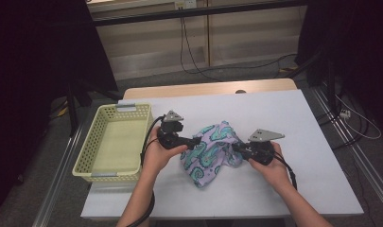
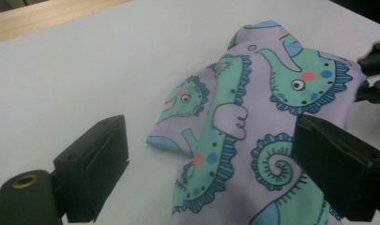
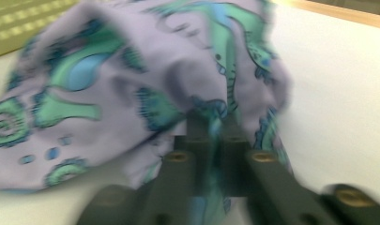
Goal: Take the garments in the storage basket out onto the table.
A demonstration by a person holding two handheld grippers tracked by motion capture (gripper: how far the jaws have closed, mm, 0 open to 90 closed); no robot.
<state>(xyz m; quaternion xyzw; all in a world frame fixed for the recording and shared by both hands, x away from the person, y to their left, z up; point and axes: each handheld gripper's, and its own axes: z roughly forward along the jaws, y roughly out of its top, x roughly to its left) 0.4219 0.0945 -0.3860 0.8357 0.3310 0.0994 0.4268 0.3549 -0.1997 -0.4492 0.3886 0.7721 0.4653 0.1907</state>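
Note:
A lilac cloth printed with green and blue seahorses [image 1: 212,152] lies crumpled in the middle of the white table [image 1: 274,109]. My left gripper [image 1: 196,141] sits at the cloth's left edge, jaws wide open, with the cloth [image 2: 253,126] lying between and beyond them. At the cloth's right edge my right gripper [image 1: 237,148] is shut on a fold of the cloth [image 3: 131,89], which bunches up over the pinched jaws. That view is blurred by motion.
A pale yellow plastic basket [image 1: 92,150] stands empty at the table's left edge, close to my left hand. Bare table surface lies behind and to the right of the cloth. Cables run across the floor beyond the table.

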